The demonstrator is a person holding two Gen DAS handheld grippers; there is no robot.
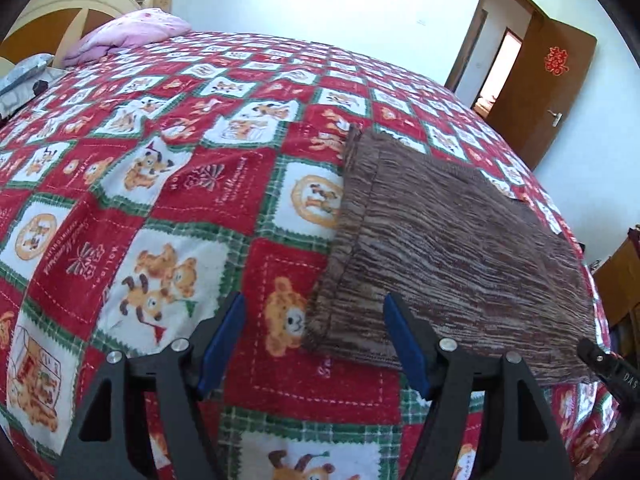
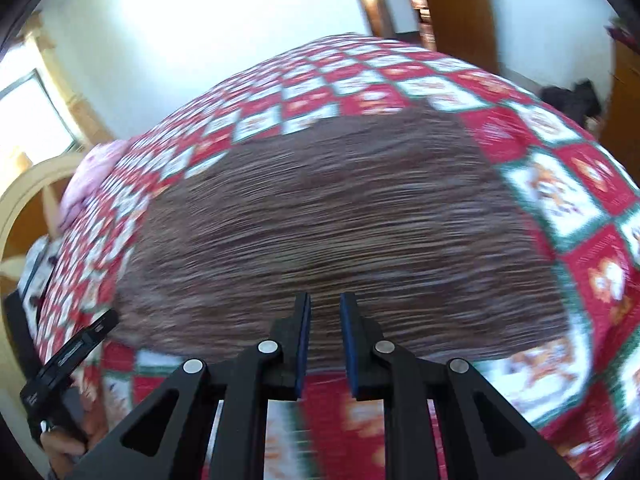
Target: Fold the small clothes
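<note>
A brown striped knit garment (image 1: 452,244) lies flat on the bed, folded into a rough rectangle. My left gripper (image 1: 314,304) is open and empty, its jaws wide apart above the garment's near left corner. In the blurred right wrist view the garment (image 2: 328,216) fills the middle. My right gripper (image 2: 325,300) hovers over its near edge with the jaws narrowly apart and nothing between them. The right gripper's body (image 1: 612,368) shows at the right edge of the left wrist view.
A red, white and green bear-print quilt (image 1: 180,184) covers the bed. A pink pillow (image 1: 128,32) and wooden headboard (image 1: 68,4) are at the far end. An open brown door (image 1: 548,80) is beyond the bed. The left gripper's body (image 2: 68,356) is at lower left.
</note>
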